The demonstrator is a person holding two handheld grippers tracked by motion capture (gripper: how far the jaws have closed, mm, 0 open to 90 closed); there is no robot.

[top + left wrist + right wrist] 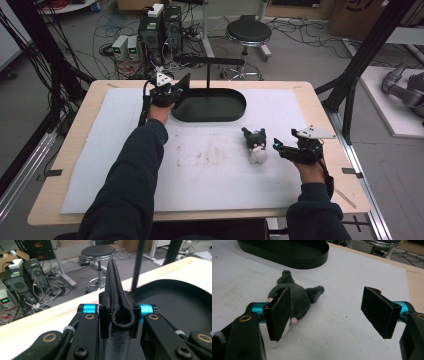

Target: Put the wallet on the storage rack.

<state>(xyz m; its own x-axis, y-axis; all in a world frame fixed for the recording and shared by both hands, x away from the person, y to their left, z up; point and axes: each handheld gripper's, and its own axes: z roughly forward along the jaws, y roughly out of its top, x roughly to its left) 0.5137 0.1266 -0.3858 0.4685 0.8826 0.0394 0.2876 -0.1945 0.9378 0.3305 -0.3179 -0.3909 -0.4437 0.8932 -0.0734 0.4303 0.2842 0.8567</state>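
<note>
My left gripper (172,92), upper left of centre in the high view, is clamped on a black strap (117,302); in its own view the folded strap stands upright between the jaws, pinched tight. It sits at the left end of the black oval tray (210,106), whose post rises behind. My right gripper (280,148), at the right of the high view, has its jaws spread wide and holds nothing. The plush toy (256,144) lies on the white mat (200,165) just left of it.
</note>
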